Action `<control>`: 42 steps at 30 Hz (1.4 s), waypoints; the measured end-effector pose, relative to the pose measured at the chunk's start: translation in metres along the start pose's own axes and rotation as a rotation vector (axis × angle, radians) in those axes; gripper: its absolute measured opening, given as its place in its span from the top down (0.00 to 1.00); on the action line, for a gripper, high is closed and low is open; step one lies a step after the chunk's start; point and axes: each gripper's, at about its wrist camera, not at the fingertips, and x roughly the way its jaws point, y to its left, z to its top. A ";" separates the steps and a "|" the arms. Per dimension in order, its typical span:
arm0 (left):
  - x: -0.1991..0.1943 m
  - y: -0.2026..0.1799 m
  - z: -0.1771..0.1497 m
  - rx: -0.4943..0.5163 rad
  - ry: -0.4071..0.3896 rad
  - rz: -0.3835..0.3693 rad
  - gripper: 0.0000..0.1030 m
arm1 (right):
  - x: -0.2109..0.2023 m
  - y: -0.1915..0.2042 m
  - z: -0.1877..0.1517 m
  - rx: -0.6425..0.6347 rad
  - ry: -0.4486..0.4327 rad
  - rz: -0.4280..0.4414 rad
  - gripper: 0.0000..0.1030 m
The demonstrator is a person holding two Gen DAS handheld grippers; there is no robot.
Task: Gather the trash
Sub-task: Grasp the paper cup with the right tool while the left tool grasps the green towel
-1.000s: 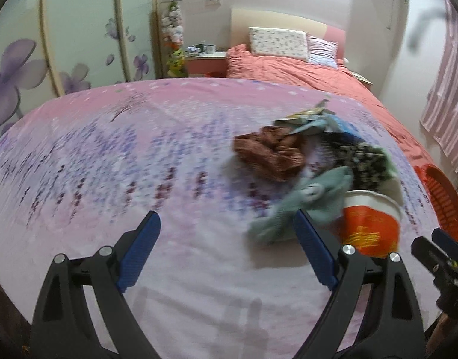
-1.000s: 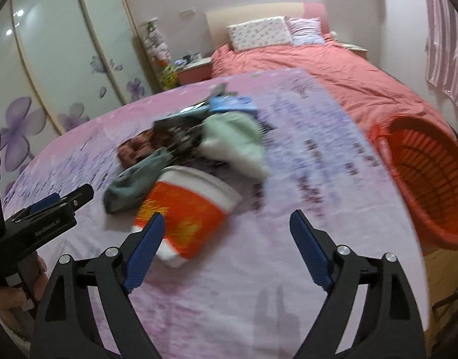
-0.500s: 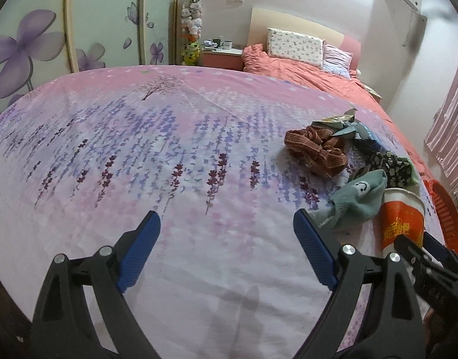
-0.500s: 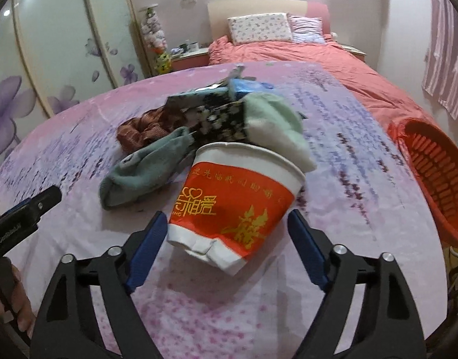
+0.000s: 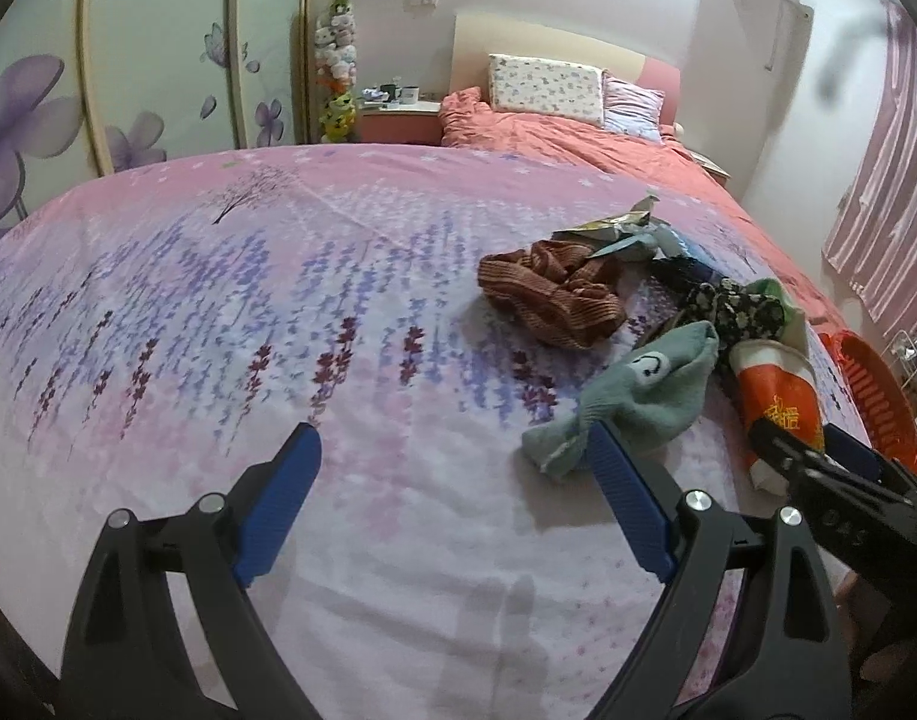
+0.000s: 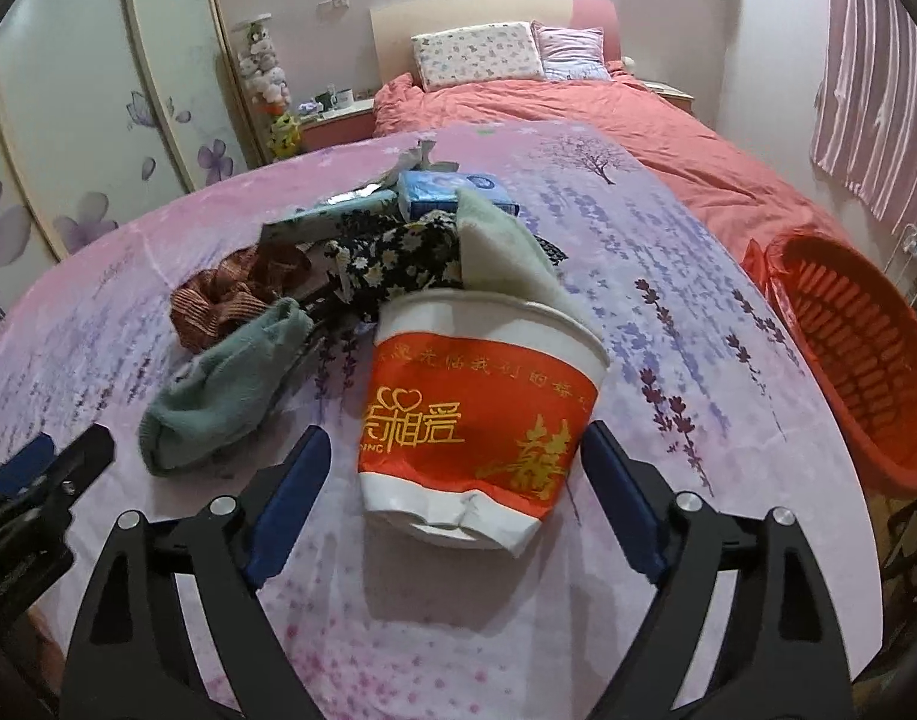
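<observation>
A crushed red-and-white paper cup (image 6: 482, 414) lies on its side on the purple floral sheet (image 6: 668, 276), its base toward me. My right gripper (image 6: 455, 498) is open, its blue pads on either side of the cup's base without touching it. The cup also shows at the right in the left wrist view (image 5: 779, 399). My left gripper (image 5: 452, 504) is open and empty over bare sheet, left of a teal sock (image 5: 632, 396). A foil wrapper (image 5: 614, 228) and a blue tissue pack (image 6: 446, 192) lie at the back of the pile.
A brown knit cloth (image 5: 554, 294), a dark floral cloth (image 6: 398, 258) and a pale green cloth (image 6: 506, 246) are heaped behind the cup. An orange basket (image 6: 854, 354) stands off the right edge. A coral bed (image 6: 608, 120) and wardrobe doors (image 5: 158, 60) lie beyond.
My right gripper has closed in on the cup, which now sits between its open fingers. My left gripper has swung left and back, away from the pile.
</observation>
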 end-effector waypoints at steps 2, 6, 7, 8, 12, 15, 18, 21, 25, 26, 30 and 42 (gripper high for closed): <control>0.000 -0.003 0.001 0.016 -0.001 -0.009 0.14 | 0.001 -0.006 -0.002 -0.001 0.009 -0.001 0.29; 0.004 -0.011 0.001 0.041 0.006 -0.025 0.14 | -0.004 -0.022 -0.003 0.018 0.007 0.000 0.30; 0.005 -0.012 0.001 0.044 0.009 -0.032 0.14 | -0.005 -0.027 -0.004 0.025 0.006 -0.002 0.30; 0.007 -0.015 0.001 0.045 0.015 -0.047 0.14 | -0.006 -0.032 -0.004 0.030 0.005 -0.007 0.30; 0.012 -0.022 0.000 0.048 0.026 -0.072 0.14 | -0.008 -0.043 -0.004 0.051 0.002 -0.009 0.30; 0.015 -0.027 0.000 0.046 0.038 -0.096 0.14 | -0.007 -0.046 -0.003 0.056 0.002 -0.001 0.29; 0.017 -0.030 0.000 0.047 0.041 -0.118 0.14 | -0.005 -0.047 -0.002 0.055 0.005 0.004 0.29; 0.019 -0.034 -0.001 0.053 0.038 -0.131 0.14 | -0.004 -0.051 0.000 0.061 0.008 0.013 0.29; 0.021 -0.040 0.001 0.071 0.039 -0.140 0.15 | -0.003 -0.053 0.001 0.065 0.011 0.025 0.29; 0.022 -0.042 0.002 0.072 0.039 -0.138 0.15 | -0.003 -0.054 0.001 0.065 0.011 0.027 0.29; 0.029 -0.050 0.006 0.083 0.056 -0.137 0.21 | -0.002 -0.056 0.003 0.070 0.013 0.036 0.29; 0.056 -0.081 0.013 0.161 0.103 -0.102 0.38 | 0.004 -0.057 0.006 0.064 0.023 0.049 0.24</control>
